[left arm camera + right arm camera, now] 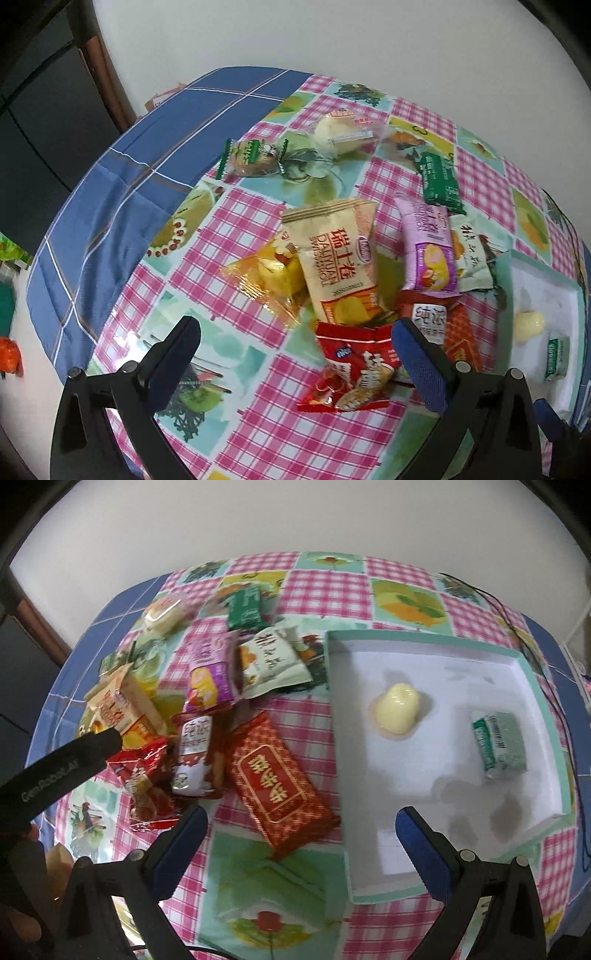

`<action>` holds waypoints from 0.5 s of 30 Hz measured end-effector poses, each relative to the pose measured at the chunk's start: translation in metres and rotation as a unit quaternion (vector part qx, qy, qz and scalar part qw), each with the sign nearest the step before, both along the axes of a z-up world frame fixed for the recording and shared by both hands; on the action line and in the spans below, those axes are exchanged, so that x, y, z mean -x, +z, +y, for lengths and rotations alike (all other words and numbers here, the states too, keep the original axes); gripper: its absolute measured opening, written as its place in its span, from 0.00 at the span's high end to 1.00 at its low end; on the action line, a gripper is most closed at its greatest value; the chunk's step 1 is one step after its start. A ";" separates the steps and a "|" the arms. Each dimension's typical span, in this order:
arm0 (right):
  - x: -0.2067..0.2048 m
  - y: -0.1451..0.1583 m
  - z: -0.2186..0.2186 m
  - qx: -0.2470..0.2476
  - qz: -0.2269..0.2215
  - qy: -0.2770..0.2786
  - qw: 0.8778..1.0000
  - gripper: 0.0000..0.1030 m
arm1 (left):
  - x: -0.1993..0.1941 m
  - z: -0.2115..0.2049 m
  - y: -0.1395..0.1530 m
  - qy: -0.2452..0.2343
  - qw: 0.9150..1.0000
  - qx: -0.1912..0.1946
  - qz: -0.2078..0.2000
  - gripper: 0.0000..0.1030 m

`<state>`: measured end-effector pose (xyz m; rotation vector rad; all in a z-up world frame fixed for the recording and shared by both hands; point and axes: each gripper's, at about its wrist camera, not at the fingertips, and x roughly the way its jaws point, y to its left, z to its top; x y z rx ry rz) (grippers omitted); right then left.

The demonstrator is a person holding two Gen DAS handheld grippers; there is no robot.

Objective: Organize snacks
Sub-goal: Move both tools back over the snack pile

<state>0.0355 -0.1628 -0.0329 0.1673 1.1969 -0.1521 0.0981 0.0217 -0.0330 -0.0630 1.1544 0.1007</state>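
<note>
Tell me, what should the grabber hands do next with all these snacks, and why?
Probably lower the left gripper onto the red snack packet lying right between its open fingers and close on it. The white box holds only a yellow sweet and a green packet, while most snacks are piled on the tablecloth.

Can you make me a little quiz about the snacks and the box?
1. True or false: the white tray holds exactly two snacks.
2. Which snack lies nearest the tray's left wall? A) red patterned packet B) purple packet C) dark green packet
3. Fill in: both the left gripper and the right gripper are ____.

Key: 1 true: the pale yellow snack and the small green-and-white packet. 2 A. 3 open, nothing between the fingers.
</note>
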 end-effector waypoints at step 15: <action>-0.009 -0.013 0.014 -0.018 0.004 0.000 1.000 0.00 | -0.009 0.027 -0.003 0.019 0.999 0.040 0.013 0.00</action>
